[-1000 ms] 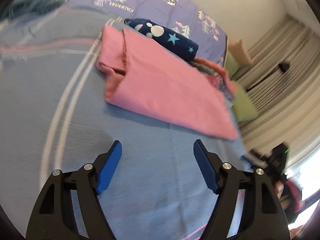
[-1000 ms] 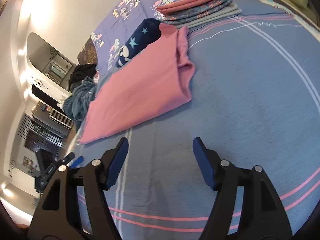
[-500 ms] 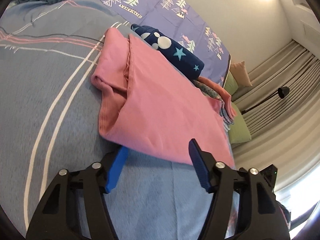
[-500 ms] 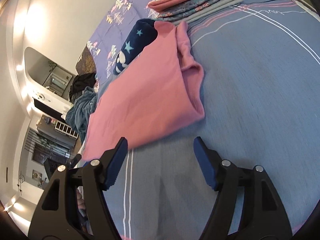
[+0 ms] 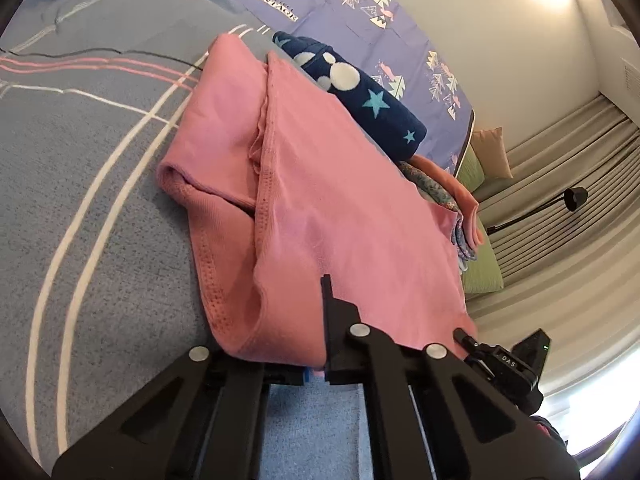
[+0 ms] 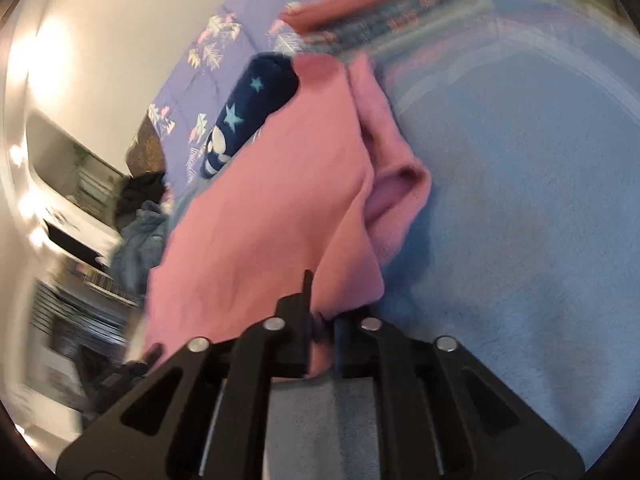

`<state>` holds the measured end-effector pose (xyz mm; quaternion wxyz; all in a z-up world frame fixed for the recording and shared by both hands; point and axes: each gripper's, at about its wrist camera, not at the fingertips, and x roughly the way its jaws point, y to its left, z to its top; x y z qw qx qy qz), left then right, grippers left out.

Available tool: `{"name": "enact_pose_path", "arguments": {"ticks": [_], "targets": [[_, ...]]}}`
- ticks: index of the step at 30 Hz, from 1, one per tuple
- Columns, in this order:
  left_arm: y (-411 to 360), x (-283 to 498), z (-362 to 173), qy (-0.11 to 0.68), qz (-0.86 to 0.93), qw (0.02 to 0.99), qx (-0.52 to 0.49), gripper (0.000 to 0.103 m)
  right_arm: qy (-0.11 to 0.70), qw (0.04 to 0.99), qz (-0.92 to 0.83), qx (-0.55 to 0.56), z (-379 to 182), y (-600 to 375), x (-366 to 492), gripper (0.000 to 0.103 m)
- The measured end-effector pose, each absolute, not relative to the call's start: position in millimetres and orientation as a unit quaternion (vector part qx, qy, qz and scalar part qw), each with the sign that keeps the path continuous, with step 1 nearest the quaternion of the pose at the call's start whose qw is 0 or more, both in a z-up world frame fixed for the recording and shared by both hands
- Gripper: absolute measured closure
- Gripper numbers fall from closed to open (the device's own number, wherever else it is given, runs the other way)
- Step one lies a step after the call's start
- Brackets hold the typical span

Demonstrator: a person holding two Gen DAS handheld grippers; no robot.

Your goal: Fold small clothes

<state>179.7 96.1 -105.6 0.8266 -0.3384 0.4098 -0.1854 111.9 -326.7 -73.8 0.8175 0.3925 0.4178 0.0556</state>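
Bed (image 5: pixel 100 160): covered by a blue-grey blanket with white and pink stripes; carries all the clothes in both views.
Sheet (image 5: pixel 352 12): lilac, printed with small tree motifs, spread across the far part of the bed against the pale wall.
Pink garment (image 5: pixel 320 200): task item, lying on the blanket just in front of both grippers, partly folded, with a stitched hem running along its length and an open rolled cuff at one side. In the right wrist view (image 6: pixel 260 208) its near edge is lifted off the blanket where it is held; this view is blurred.
Navy garment (image 5: pixel 360 96): rolled, dark blue with white dots and pale stars, lying just beyond the pink garment and touching its far edge.
Folded stack (image 5: pixel 452 196): orange and patterned pieces piled at the far corner of the pink garment; smeared in the right wrist view.
Green cushion (image 5: pixel 480 272): beyond the bed edge, below grey curtains.
Grey-blue heap (image 6: pixel 140 236): crumpled cloth at the far left of the right wrist view; detail not readable.
Left gripper (image 5: pixel 316 372): jaws closed on the near hem of the pink garment; cloth bunches between them.
Right gripper (image 6: pixel 322 344): jaws closed on the near corner of the pink garment, a fold of pink pinched in the narrow slot.
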Motion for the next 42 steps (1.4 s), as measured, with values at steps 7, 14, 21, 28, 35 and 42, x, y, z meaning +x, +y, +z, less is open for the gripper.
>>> {"name": "enact_pose_path", "arguments": {"ticks": [7,14,21,28,35,42], "targets": [[96,136,-63,0.384,-0.223,0.832,-0.333,0.1,0.378,0.839,0.085,0.382,-26,-348,67,0.097],[72,33,-63,0.444,-0.245,0.821,-0.262,0.1,0.419,0.833,0.074,0.355,-20,-363,-31,0.097],[76,-8,-80,0.462,-0.212,0.831,-0.226,0.077,0.451,0.807,0.035,0.379,-48,-382,-78,0.074],[105,-20,-54,0.408,-0.131,0.882,-0.198,0.06,0.417,0.863,-0.022,0.285,-15,-381,-82,0.057],[53,10,4,0.338,-0.177,0.919,-0.097,0.06,0.416,0.858,-0.01,0.302,-24,-382,-85,0.057],[-87,85,6,0.39,-0.315,0.865,-0.035,0.06,0.412,0.847,0.023,0.335,-40,-393,-93,0.059]]}}
